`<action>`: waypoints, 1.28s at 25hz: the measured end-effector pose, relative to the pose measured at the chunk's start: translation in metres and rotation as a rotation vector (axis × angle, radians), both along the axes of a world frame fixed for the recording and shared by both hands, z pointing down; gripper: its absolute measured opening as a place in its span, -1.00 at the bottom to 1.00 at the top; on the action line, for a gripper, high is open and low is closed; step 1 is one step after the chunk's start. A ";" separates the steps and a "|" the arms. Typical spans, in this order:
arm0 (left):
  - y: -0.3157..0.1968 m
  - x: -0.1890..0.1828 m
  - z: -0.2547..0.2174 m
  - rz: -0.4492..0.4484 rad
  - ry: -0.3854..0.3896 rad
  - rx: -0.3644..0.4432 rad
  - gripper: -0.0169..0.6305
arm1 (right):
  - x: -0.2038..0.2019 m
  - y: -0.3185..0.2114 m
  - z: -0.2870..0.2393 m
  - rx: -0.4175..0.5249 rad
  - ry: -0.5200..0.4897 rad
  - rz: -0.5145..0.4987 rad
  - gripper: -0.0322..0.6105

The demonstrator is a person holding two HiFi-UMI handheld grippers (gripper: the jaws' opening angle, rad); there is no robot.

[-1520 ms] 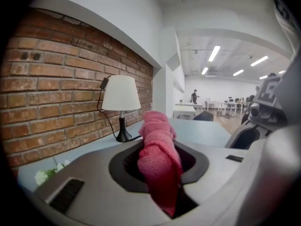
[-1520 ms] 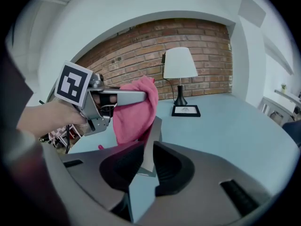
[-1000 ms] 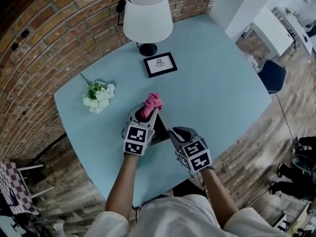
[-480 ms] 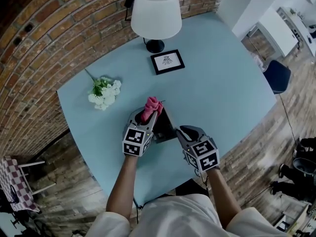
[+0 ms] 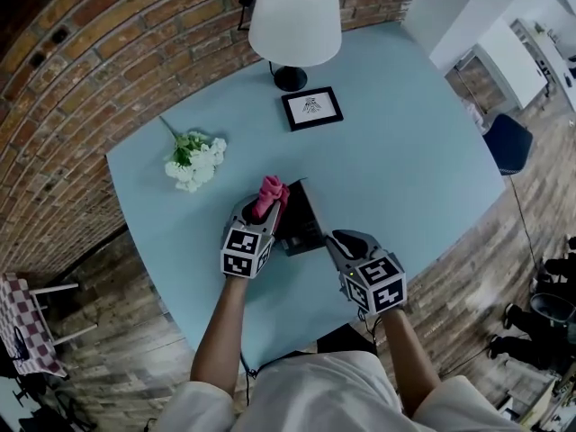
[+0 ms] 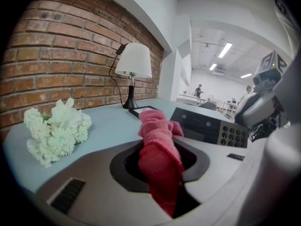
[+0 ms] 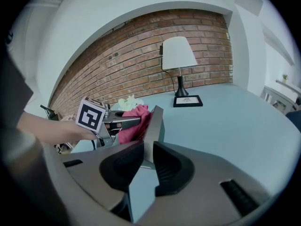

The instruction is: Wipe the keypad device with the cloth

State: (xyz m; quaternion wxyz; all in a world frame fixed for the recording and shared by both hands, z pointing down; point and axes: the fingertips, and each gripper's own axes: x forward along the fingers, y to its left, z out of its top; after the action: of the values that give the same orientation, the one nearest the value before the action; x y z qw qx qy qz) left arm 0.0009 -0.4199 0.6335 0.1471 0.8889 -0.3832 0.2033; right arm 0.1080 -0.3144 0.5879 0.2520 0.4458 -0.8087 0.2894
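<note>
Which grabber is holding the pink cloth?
The left gripper: its jaws are shut on the pink cloth, while the right gripper clamps the keypad device.

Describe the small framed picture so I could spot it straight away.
On the pale blue table by the brick wall, find the white-shaded lamp at the far edge. Right beside its base sits a small picture, white with a dark drawing, the only thing in a black frame.
</note>
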 end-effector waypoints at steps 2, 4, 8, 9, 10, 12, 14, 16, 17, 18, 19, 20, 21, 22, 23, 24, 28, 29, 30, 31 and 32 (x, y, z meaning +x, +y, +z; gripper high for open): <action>0.002 -0.006 0.006 -0.010 -0.001 -0.011 -0.49 | -0.001 0.001 -0.001 -0.008 -0.013 0.001 -0.64; 0.003 -0.011 0.012 -0.018 -0.012 -0.016 -0.49 | -0.003 0.001 0.000 -0.009 -0.012 0.001 -0.63; 0.005 -0.019 0.020 -0.033 -0.051 -0.021 -0.49 | -0.003 0.002 0.001 -0.012 -0.014 0.017 -0.62; 0.005 -0.020 0.021 -0.032 -0.062 -0.032 -0.49 | -0.003 0.002 0.001 -0.012 -0.013 0.022 -0.62; 0.006 -0.021 0.022 -0.030 -0.075 -0.045 -0.49 | -0.003 0.002 0.001 -0.013 -0.012 0.028 -0.62; 0.006 -0.026 0.020 -0.028 -0.110 -0.057 -0.50 | -0.002 0.003 0.001 -0.013 -0.012 0.038 -0.62; 0.007 -0.030 0.011 -0.035 -0.121 -0.051 -0.51 | -0.002 0.005 0.000 -0.011 -0.011 0.041 -0.63; 0.009 -0.029 -0.005 -0.039 -0.083 -0.041 -0.51 | -0.003 0.006 0.001 -0.007 -0.009 0.042 -0.62; 0.011 -0.025 -0.013 -0.035 -0.061 -0.034 -0.51 | -0.002 0.006 0.001 -0.005 -0.009 0.044 -0.62; 0.013 -0.020 -0.021 -0.027 -0.041 -0.026 -0.51 | -0.002 0.006 0.002 -0.003 -0.011 0.046 -0.62; 0.015 -0.013 -0.029 -0.016 -0.023 -0.015 -0.51 | -0.002 0.007 0.002 -0.002 -0.013 0.049 -0.62; 0.018 -0.006 -0.038 -0.003 -0.002 -0.003 -0.51 | -0.002 0.007 0.002 -0.001 -0.017 0.051 -0.62; 0.020 0.002 -0.046 0.009 0.022 0.008 -0.51 | -0.002 0.007 0.002 0.000 -0.023 0.055 -0.62; 0.021 0.010 -0.054 0.020 0.049 0.015 -0.51 | -0.002 0.007 0.002 0.000 -0.031 0.060 -0.62; 0.023 0.018 -0.061 0.030 0.076 0.020 -0.51 | -0.002 0.007 0.002 -0.001 -0.041 0.066 -0.62; 0.024 0.025 -0.068 0.039 0.101 0.022 -0.51 | -0.002 0.007 0.002 0.000 -0.048 0.072 -0.61; 0.030 0.045 -0.075 0.075 0.142 0.019 -0.51 | -0.003 0.007 0.002 0.009 -0.045 0.076 -0.62; 0.032 0.050 -0.073 0.086 0.141 0.014 -0.52 | -0.003 0.007 0.001 0.010 -0.037 0.069 -0.62; 0.035 0.054 -0.071 0.096 0.137 0.008 -0.52 | -0.003 0.007 0.001 0.009 -0.028 0.062 -0.61; 0.037 0.058 -0.067 0.105 0.128 0.001 -0.52 | -0.003 0.007 0.001 0.006 -0.019 0.055 -0.62; 0.039 0.060 -0.063 0.111 0.114 -0.007 -0.52 | -0.003 0.007 0.001 0.003 -0.009 0.050 -0.62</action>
State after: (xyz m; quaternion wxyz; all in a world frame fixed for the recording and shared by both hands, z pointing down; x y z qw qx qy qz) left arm 0.0614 -0.3805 0.5709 0.1603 0.9185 -0.3234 0.1618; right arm 0.1049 -0.3071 0.5886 0.2404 0.4646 -0.7990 0.2966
